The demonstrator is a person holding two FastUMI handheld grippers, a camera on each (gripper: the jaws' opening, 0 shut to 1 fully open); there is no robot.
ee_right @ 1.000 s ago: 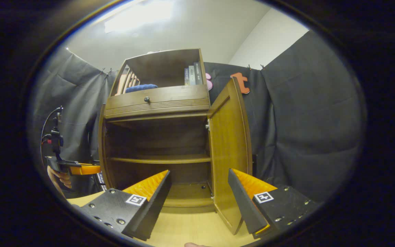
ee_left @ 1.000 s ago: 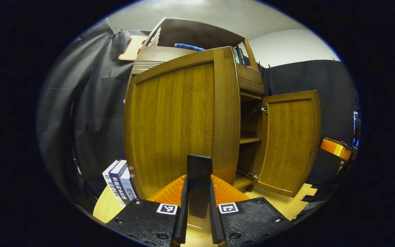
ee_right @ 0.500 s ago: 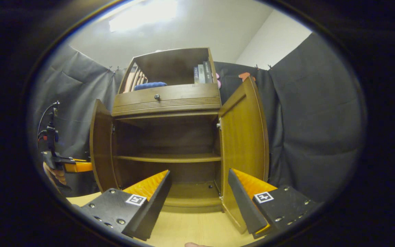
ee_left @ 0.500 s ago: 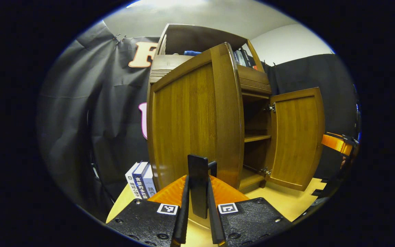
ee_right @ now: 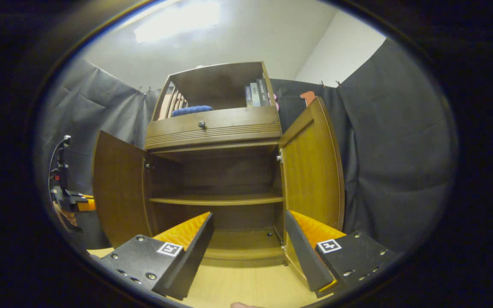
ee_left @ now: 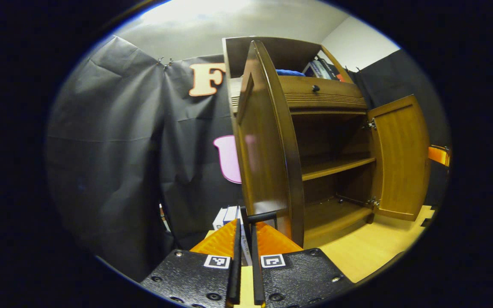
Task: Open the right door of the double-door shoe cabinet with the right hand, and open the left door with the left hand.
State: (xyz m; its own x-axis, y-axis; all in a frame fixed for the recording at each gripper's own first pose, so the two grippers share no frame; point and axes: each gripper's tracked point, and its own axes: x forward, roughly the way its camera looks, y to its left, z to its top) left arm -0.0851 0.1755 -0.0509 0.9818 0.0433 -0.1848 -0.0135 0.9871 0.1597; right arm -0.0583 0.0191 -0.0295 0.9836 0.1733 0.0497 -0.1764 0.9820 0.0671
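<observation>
Cabinet: double-door shoe cabinet (ee_right: 214, 128) stands on a light wood surface (ee_right: 246, 284) against the black cloth wall; both doors swung out, inside shelf (ee_right: 216, 199) bare.
Left door: left door (ee_left: 268, 141) wide open, seen almost edge-on in the left gripper view; in the right gripper view it stands out at the cabinet's left side.
Handle: dark bar handle (ee_left: 263, 216) low on the left door's free edge.
Left gripper: left gripper (ee_left: 244, 239) fingers nearly together, clenched on the handle, which sits between the tips. Farther off in the right gripper view it shows at the left edge with a hand (ee_right: 67, 217) holding it, just beside the left door.
Right door: right door (ee_right: 313, 171) open, hinged at the cabinet's right side, edge toward the right gripper's camera; in the left gripper view its inner face shows at the far right.
Right gripper: right gripper (ee_right: 248, 233) fingers spread wide, released, gripping nothing; low in front of the open cabinet, right finger (ee_right: 304, 252) overlapping the right door's bottom in the picture, contact unclear.
Upper part: drawer with a small dark knob (ee_right: 202, 125) above the doors; open top shelf holds a blue cloth (ee_right: 191, 111) and upright books (ee_right: 256, 93).
Beside cabinet: a few books (ee_left: 227, 216) stand on the surface behind the left door.
</observation>
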